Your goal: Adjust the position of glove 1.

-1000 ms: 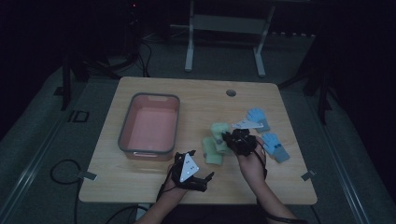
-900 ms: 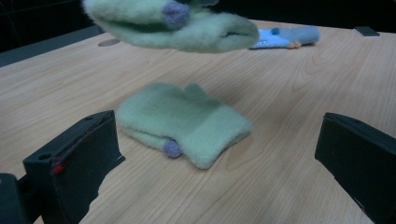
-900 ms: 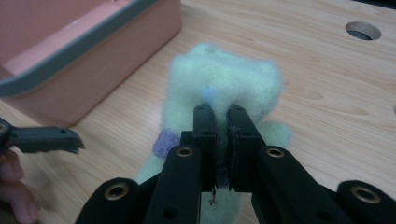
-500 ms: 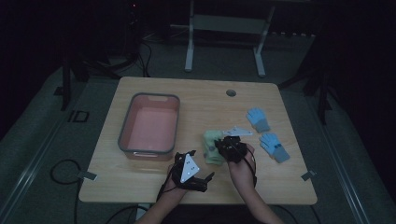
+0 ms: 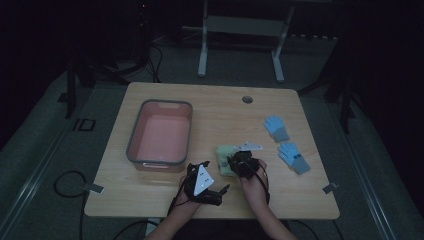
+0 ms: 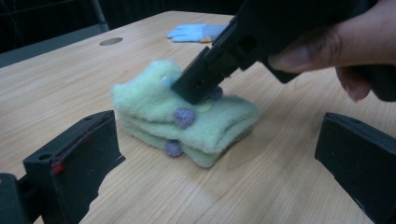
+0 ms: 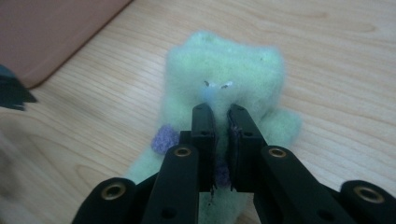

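The folded pale-green fleece glove with purple dots [image 5: 226, 156] lies on the light wooden table [image 5: 220, 110], lower centre of the high view, right of the pink plastic tub with a grey rim [image 5: 161, 132]. The right gripper [image 7: 219, 112] rests tip-down on top of the glove, jaws nearly together with a narrow gap; they have just been opening slightly, and a thin bit of fleece and thread sits at the tips. The left gripper [image 6: 210, 154] sits low near the frame's bottom, jaws spread wide, gripping nothing, glove just ahead. Two light-blue knitted gloves [image 5: 285, 142] lie right of centre.
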`<state>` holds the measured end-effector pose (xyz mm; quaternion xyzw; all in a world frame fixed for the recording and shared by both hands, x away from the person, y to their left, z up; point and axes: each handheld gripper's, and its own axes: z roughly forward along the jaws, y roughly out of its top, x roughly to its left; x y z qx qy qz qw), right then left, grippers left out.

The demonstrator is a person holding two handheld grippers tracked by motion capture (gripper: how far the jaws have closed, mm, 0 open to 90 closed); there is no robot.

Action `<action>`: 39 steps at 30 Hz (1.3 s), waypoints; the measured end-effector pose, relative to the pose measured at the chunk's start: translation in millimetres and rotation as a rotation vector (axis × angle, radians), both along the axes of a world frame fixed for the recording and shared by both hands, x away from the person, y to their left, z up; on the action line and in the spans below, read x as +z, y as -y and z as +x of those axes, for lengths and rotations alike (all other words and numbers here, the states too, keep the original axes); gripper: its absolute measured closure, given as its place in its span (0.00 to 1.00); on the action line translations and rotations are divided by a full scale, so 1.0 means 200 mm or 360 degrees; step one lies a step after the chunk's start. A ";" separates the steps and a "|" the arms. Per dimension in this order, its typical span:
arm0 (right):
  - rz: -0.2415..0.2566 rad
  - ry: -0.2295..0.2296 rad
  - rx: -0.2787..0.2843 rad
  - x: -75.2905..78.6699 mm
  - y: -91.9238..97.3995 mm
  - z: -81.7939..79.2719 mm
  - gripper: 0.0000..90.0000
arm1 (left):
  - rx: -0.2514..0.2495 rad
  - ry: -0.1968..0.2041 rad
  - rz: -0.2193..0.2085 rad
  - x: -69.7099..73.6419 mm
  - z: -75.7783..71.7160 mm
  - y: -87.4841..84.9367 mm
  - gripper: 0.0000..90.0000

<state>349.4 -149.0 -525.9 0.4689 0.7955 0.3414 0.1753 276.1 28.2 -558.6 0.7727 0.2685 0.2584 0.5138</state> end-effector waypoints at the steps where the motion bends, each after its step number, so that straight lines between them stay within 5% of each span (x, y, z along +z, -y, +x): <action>1: -0.0003 -0.0010 0.0004 -0.01 0.00 0.00 0.90 | 0.0000 0.0002 0.0000 0.00 0.00 0.00 0.00; 5: 0.0033 -0.0008 0.0031 0.01 0.02 0.00 0.79 | -0.0027 0.0032 0.0011 0.00 -0.01 0.00 0.00; 10: 0.0046 0.0075 0.0135 0.09 0.11 0.00 0.71 | -0.0102 0.0101 0.0132 0.01 -0.02 0.03 0.00; 12: 0.0044 0.0103 0.0206 0.12 0.16 0.01 0.67 | -0.0120 0.0068 0.0179 0.04 -0.02 0.04 0.03; 14: 0.0053 0.0109 0.0275 0.14 0.20 0.04 0.65 | -0.0147 -0.0098 0.0196 0.07 0.00 0.05 0.03; 16: 0.0053 0.0108 0.0329 0.17 0.24 0.07 0.64 | -0.0197 -0.0168 0.0205 0.08 0.03 0.05 0.04; 20: 0.0076 0.0127 0.0424 0.22 0.28 0.13 0.62 | -0.0271 -0.0186 0.0225 0.10 0.05 0.07 0.05; 21: 0.0095 0.0112 0.0452 0.22 0.29 0.15 0.63 | -0.0275 -0.0233 0.0200 0.10 0.08 0.07 0.04; 24: 0.0097 0.0086 0.0512 0.22 0.28 0.20 0.63 | -0.0317 -0.0234 0.0208 0.11 0.10 0.09 0.08; 28: 0.0114 0.0029 0.0549 0.20 0.25 0.28 0.57 | -0.0376 -0.0179 0.0304 0.12 0.15 0.13 0.22; 30: 0.0120 0.0007 0.0553 0.19 0.24 0.30 0.56 | -0.0417 -0.0207 0.0350 0.11 0.18 0.14 0.31; 32: 0.0150 -0.0060 0.0561 0.15 0.21 0.35 0.50 | -0.0435 -0.0225 0.0460 0.08 0.23 0.16 0.38; 39: 0.0208 -0.0287 0.0565 0.00 0.18 0.44 0.42 | -0.0453 -0.0228 0.0538 0.05 0.27 0.18 0.43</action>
